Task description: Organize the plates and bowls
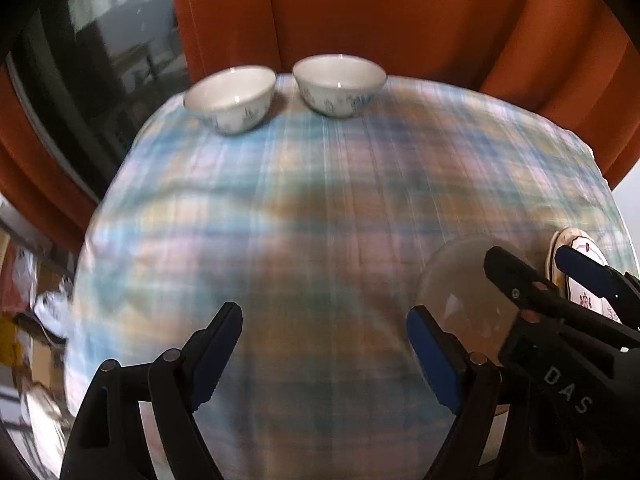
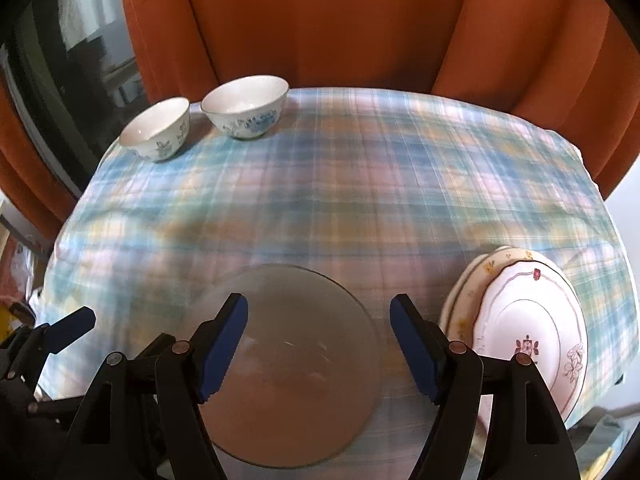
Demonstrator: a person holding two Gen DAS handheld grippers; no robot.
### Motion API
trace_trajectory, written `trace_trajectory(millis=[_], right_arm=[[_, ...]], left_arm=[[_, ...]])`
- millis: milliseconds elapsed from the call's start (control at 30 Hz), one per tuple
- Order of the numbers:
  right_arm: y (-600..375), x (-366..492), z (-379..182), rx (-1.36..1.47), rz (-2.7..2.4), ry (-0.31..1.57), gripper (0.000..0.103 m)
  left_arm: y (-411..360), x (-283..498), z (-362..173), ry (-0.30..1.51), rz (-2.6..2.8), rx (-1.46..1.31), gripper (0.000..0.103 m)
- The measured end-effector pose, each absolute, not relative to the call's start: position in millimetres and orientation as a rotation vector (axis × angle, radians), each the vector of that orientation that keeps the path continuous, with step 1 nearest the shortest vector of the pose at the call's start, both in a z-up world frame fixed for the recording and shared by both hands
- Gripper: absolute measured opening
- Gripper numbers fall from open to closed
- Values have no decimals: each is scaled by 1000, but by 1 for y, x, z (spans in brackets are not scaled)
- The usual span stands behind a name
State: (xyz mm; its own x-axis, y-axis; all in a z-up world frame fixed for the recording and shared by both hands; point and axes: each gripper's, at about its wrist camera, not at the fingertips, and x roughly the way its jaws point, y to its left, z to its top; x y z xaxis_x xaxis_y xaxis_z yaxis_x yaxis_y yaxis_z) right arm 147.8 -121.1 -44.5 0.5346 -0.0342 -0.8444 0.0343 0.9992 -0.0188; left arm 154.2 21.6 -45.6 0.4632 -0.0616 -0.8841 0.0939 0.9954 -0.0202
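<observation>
Hovering both grippers over the plaid tablecloth: we see left gripper and right gripper spread, nothing pinched. Clear glass plate lies flat beneath the right one, stacked floral plates beside it, two bowls at far edge.

Tablecloth motion-blurred; glass plate partly hidden.
</observation>
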Motion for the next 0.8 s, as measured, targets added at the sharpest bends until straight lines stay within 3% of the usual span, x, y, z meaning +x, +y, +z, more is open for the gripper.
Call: trace_trajectory(millis=[800], right_arm=[[7, 208, -17, 18, -120, 939, 77]], left_arm=[[142, 232, -28, 981, -145, 22, 86]])
